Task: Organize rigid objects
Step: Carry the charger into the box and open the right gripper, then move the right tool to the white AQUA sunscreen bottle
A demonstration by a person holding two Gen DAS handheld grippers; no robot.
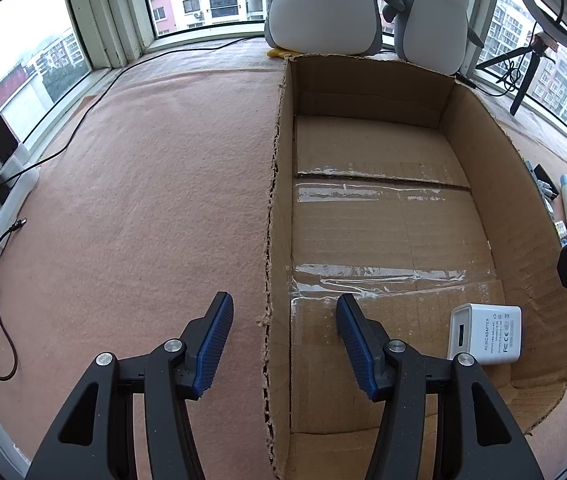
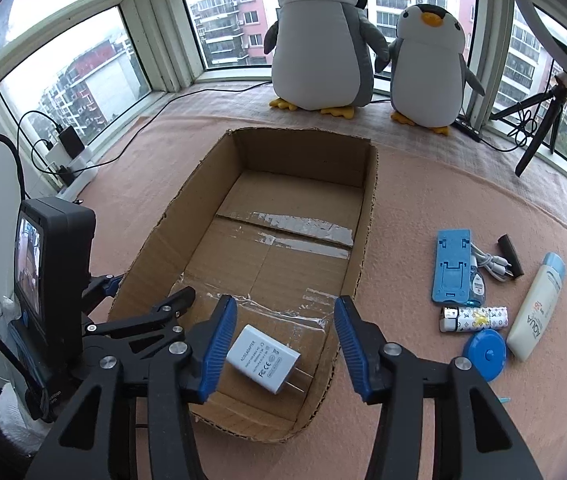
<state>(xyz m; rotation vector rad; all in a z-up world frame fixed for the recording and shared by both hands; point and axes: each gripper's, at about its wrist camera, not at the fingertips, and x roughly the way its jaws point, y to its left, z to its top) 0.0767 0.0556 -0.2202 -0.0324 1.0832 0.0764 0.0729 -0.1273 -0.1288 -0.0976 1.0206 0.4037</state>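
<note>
Grey daylight through bay windows falls on pink carpet, apparently a window ledge.

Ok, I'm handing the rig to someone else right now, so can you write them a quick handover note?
Left gripper: open, empty, straddling the left wall of the cardboard box.
Right gripper: open, empty, above the box's near end.
Done: white AC adapter lies inside the box.
Left: on the pink mat to the box's right, the blue phone stand, white cable, black stick, patterned lighter, round blue tape measure and sunscreen tube.
</note>
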